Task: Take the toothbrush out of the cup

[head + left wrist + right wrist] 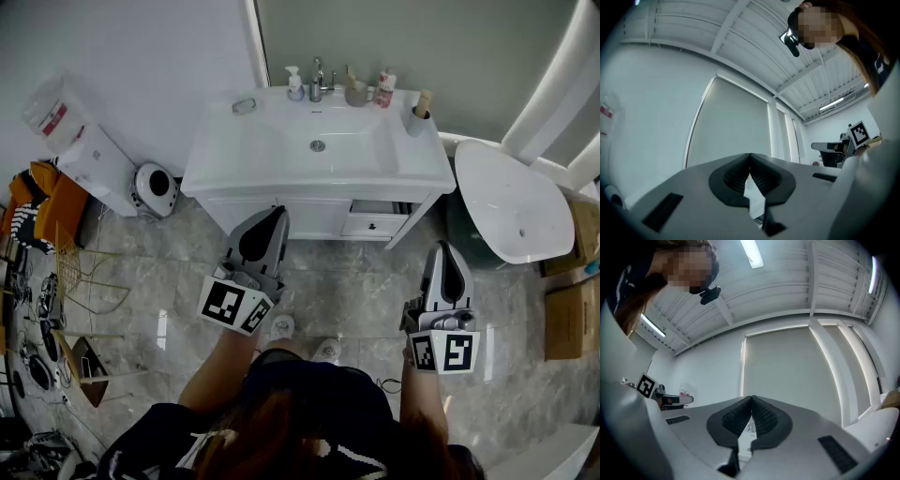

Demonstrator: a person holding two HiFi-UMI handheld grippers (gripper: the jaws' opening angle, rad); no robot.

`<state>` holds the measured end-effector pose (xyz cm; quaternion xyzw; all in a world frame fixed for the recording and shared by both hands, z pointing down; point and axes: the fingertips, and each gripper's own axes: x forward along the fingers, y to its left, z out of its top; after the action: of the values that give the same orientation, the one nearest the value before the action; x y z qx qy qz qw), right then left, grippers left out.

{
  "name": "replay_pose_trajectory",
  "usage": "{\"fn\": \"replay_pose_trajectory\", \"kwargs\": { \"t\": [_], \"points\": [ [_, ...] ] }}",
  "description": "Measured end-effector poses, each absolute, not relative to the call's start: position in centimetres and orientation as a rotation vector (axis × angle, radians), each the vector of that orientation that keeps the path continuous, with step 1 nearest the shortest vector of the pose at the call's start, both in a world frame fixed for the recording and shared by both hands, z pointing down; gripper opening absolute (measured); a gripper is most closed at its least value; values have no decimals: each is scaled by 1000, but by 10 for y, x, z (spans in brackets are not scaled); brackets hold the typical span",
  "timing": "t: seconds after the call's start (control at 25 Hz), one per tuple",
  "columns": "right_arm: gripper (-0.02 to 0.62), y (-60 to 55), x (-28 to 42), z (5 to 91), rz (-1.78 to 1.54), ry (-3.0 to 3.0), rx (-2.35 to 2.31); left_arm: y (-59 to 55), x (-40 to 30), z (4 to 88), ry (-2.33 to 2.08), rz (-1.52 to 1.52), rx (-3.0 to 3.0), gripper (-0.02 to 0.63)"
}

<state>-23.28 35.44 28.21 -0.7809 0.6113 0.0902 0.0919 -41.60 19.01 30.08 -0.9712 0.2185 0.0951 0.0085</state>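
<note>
The left tool (278, 215) and right tool (442, 247) are both shut tight and empty, so the right one should open wide before reaching the toothbrush (424, 101) in the cup (415, 123) far ahead.

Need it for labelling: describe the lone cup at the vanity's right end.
Start at the white vanity against the wall. At its top's right end, beside the basin, stands a grey cup. Unlike the row around the faucet, it stands alone, with a tan stick poking out.

cup (357, 95) right of faucet (318, 80), behind basin (349, 141)
</note>
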Motion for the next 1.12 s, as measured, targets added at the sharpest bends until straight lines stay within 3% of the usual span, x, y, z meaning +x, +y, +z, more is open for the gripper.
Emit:
{"fn": "replay_pose_trajectory", "kwargs": {
  "t": [0.64,1.12],
  "points": [
    [15,328,-210,305,139,1884,-2291,178,-387,313,681,269,-3036,9],
    [15,197,-144,301,162,1861,-2364,38,-309,314,586,275,-3067,9]
  ]
}}
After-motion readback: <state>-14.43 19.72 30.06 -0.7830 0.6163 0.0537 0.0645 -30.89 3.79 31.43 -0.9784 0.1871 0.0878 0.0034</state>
